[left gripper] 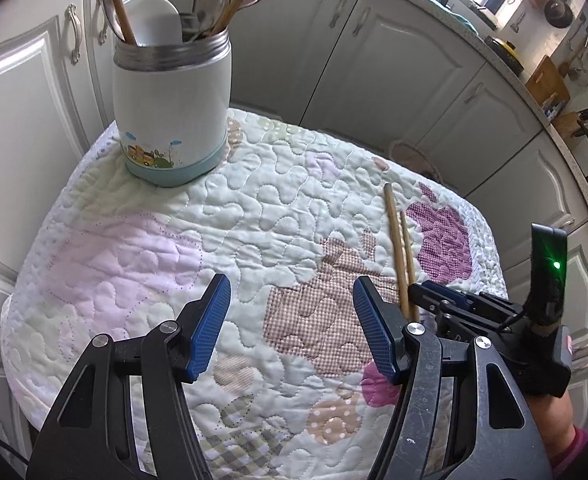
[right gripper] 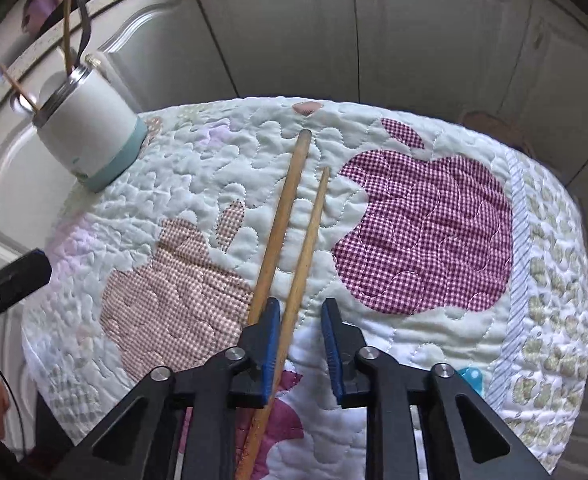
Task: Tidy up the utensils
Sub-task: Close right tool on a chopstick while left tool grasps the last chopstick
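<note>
Two wooden chopsticks [right gripper: 294,220] lie side by side on the quilted cloth [right gripper: 413,344]; they also show in the left wrist view [left gripper: 399,248]. My right gripper [right gripper: 301,312] is open and low over their near ends: the right chopstick runs between the jaws, the left one passes under the left finger. A white holder [left gripper: 172,112] with spoons, forks and chopsticks stands at the far left, also in the right wrist view [right gripper: 88,136]. My left gripper [left gripper: 292,292] is open and empty above the cloth, left of the chopsticks.
The cloth [left gripper: 142,248] covers a small round table in front of white kitchen cabinets [left gripper: 393,52]. A small blue object [right gripper: 469,378] lies on the cloth near my right gripper. A worktop with kitchenware [left gripper: 541,76] runs at the far right.
</note>
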Demonstrator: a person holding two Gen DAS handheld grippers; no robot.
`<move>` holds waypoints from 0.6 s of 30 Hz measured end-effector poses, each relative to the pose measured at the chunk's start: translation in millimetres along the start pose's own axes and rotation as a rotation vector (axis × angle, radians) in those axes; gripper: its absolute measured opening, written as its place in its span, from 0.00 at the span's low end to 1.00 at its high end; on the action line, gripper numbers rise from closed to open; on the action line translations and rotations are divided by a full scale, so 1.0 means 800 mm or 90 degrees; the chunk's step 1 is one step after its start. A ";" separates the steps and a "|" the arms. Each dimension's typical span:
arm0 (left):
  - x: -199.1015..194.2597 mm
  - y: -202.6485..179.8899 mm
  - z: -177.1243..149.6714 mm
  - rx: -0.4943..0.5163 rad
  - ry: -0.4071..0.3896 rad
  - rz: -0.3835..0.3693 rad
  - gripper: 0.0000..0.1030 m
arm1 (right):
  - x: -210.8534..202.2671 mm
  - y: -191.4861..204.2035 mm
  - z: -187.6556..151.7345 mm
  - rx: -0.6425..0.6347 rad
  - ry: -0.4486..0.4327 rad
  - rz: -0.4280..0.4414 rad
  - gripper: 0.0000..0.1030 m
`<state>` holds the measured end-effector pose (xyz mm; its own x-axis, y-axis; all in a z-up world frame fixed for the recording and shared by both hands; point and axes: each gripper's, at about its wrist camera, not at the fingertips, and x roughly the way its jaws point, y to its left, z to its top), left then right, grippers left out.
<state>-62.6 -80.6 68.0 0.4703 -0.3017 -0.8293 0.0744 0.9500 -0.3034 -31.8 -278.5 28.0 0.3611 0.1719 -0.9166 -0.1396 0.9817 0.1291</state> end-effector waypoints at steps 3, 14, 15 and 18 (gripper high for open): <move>0.008 -0.005 0.004 0.003 0.010 -0.004 0.62 | -0.007 -0.005 -0.002 -0.009 -0.002 -0.012 0.08; 0.051 -0.067 0.028 0.021 0.059 -0.049 0.62 | -0.037 -0.062 -0.014 0.081 -0.025 0.074 0.05; 0.056 -0.072 0.031 0.021 0.064 -0.048 0.62 | -0.040 -0.061 -0.013 0.081 -0.028 0.088 0.05; 0.070 -0.080 0.040 0.011 0.078 -0.042 0.62 | -0.042 -0.045 -0.010 0.048 -0.025 0.098 0.05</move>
<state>-13.0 -155.7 55.9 0.3525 -0.3703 -0.8594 0.1179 0.9286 -0.3518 -46.3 -320.5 51.3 0.3762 0.3230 -0.8684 -0.1272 0.9464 0.2969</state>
